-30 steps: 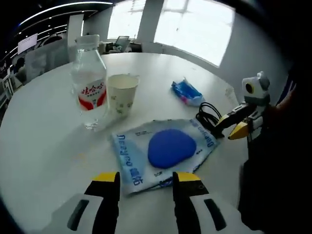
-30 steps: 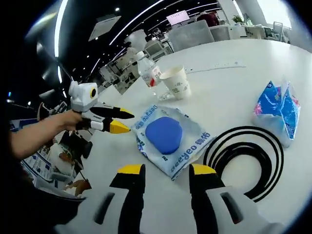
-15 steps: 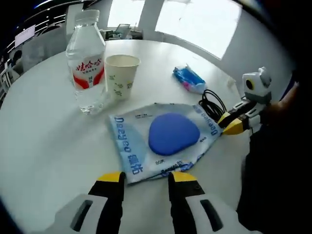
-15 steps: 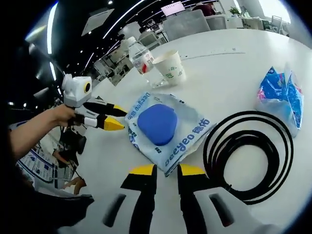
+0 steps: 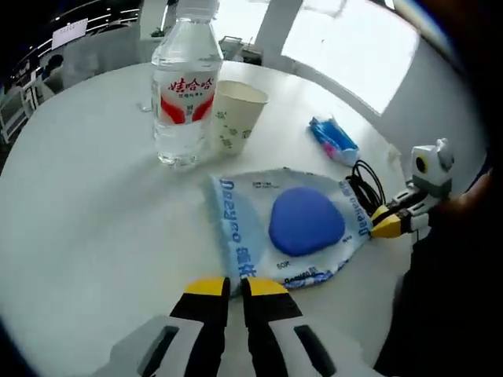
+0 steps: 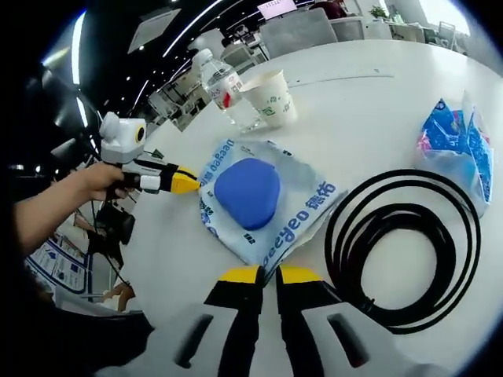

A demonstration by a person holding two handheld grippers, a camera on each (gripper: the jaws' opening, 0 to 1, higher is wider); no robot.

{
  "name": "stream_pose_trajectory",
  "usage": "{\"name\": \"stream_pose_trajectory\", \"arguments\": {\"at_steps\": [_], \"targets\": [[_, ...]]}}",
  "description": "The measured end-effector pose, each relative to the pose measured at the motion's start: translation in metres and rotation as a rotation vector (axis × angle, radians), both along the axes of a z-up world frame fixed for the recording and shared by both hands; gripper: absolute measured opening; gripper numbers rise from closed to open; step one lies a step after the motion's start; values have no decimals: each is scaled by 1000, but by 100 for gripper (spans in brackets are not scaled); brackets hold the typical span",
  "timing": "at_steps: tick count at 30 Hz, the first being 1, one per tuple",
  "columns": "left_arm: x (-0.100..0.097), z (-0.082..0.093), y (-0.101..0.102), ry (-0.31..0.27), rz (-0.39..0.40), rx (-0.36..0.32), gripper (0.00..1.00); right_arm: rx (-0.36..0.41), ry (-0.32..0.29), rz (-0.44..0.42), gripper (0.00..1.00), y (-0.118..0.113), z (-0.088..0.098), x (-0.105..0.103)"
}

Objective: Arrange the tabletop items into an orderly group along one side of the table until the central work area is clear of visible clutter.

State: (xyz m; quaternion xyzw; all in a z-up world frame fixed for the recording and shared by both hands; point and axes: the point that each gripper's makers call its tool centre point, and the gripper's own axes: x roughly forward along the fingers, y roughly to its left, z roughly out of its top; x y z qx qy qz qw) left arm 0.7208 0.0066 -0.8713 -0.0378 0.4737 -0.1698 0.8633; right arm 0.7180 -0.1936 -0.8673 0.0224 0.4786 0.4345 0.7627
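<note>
You've closed both grippers: left [image 5: 234, 289] and right [image 6: 266, 276] each now pinch an edge of the pouch [image 5: 289, 228].

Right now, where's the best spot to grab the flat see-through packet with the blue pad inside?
Probably by a thin flat edge. The flat clear plastic packet with the blue oval pad lies flat on the round white table, bulging in the middle, so the centre would be hard to pinch. The left gripper is already at its near edge, the right gripper at the opposite corner; slide jaws in low from either.
</note>
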Motion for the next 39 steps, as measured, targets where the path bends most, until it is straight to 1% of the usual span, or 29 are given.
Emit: {"name": "stream_pose_trajectory", "arguments": {"at_steps": [5, 8, 12, 14, 16, 18, 21, 23, 26, 27, 28, 29, 31, 35, 36, 37, 38, 39], "targets": [[-2, 2, -5, -19, -24, 23, 5, 8, 21, -10, 2, 1, 1, -1], [1, -4, 1, -19, -9, 24, 4, 11, 23, -13, 1, 0, 0, -1], [1, -3, -3, -37, -11, 64, 2, 16, 32, -18, 1, -1, 1, -1], [3, -2, -2, -77, -63, 115, 1, 22, 45, -28, 1, -1, 1, -1], [2, -2, -3, -66, -37, 99, 0, 25, 49, -30, 0, -2, 1, -2], [1, 2, -4, -77, -45, 102, 0, 26, 53, -28, 0, -2, 2, -3], [-2, 4, -3, -91, -62, 119, 0, 24, 57, -26, 0, -1, 3, -6], [-4, 5, -6, -91, -55, 119, 0, 24, 53, -22, 0, -1, 5, -7], [-7, 7, -5, -97, -37, 109, 0, 23, 37, -14, 0, -2, 7, -7], [-8, 11, -7, -103, -31, 109, 0, 29, 35, -16, 0, -4, 10, -8], [-10, 8, -5, -107, -28, 111, 0, 35, 35, -19, 0, -3, 12, -8], [-11, 10, -4, -109, -23, 110, 0, 39, 36, -20, 0, -3, 13, -8], [-12, 19, -5, -116, -9, 111, 0, 49, 22, -16, 0, -2, 18, -8], [-14, 25, 0, -136, 24, 103, 0, 46, -6, -13, 0, -5, 28, -7], [-13, 30, -2, -148, 25, 106, 0, 46, -11, -14, 0, -5, 31, -5], [-13, 32, -3, -152, 27, 109, 0, 49, -15, -15, 0, -6, 34, -5], [-14, 38, -9, -151, 30, 113, 0, 51, -21, -22, 0, -8, 37, -3], [-15, 40, -11, -154, 29, 118, 0, 54, -24, -28, 0, -9, 40, -2]]}}
